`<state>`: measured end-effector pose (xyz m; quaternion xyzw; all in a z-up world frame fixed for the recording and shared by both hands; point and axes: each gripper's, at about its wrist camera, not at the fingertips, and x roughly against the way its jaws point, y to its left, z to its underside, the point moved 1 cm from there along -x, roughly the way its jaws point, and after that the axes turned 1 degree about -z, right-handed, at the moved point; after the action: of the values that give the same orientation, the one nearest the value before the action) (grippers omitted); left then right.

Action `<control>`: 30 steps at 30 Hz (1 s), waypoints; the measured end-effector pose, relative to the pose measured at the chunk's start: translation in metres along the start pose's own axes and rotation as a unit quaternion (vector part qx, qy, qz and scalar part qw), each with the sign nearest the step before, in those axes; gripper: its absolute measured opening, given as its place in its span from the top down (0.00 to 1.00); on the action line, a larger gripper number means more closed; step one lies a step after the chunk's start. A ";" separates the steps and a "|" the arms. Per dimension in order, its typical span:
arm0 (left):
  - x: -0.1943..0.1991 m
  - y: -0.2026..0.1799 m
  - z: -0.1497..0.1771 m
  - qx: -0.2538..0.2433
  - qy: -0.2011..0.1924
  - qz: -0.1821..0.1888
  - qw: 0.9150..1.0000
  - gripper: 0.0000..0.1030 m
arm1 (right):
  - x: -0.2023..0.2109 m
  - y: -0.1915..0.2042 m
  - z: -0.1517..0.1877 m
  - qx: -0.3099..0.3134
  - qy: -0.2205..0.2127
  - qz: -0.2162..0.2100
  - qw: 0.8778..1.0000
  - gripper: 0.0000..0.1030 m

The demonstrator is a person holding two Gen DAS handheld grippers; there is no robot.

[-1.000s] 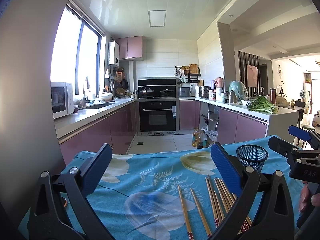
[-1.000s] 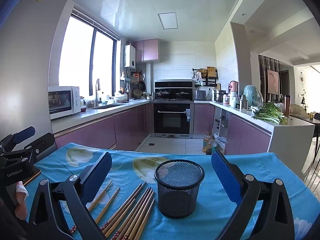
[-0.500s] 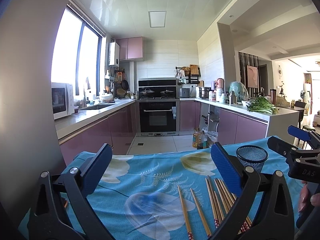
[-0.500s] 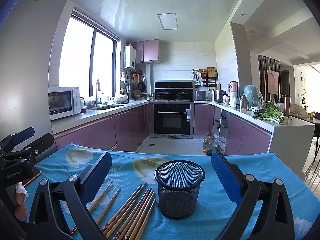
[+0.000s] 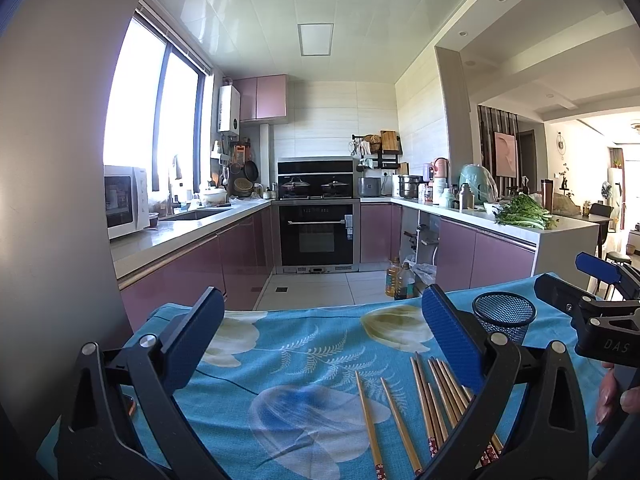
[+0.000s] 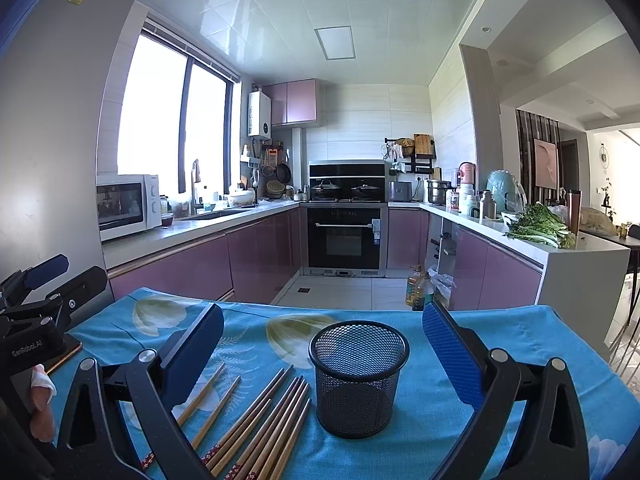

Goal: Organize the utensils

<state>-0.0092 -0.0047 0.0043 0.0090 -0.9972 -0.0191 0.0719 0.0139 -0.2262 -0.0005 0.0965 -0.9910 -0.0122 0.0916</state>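
Several wooden chopsticks (image 6: 260, 420) with red patterned ends lie loose on the blue flowered tablecloth (image 6: 440, 344). In the left wrist view the chopsticks (image 5: 432, 404) lie low and right of centre. A black mesh cup (image 6: 358, 376) stands upright and empty just right of them; the same mesh cup (image 5: 504, 316) shows at the right in the left wrist view. My right gripper (image 6: 320, 344) hovers open, its blue pads either side of the cup and chopsticks. My left gripper (image 5: 320, 332) is open above the cloth, nothing between its fingers.
The table's far edge drops to a tiled floor (image 6: 344, 288) with oil bottles (image 6: 418, 284) beside it. Purple cabinets, an oven (image 6: 344, 236) and counters lie beyond. A wall (image 5: 52, 200) stands close at the left. A brown flat object (image 6: 66, 354) lies at the cloth's left edge.
Both views have barely shifted; the grippers stay open and the chopsticks and cup have not moved.
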 end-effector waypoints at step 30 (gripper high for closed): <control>0.002 -0.001 -0.002 -0.001 -0.003 -0.001 1.000 0.06 | 0.001 -0.002 -0.002 -0.002 -0.006 0.000 1.000 0.06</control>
<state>-0.0105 -0.0057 0.0067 0.0098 -0.9974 -0.0206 0.0689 0.0138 -0.2282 0.0017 0.0959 -0.9916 -0.0144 0.0853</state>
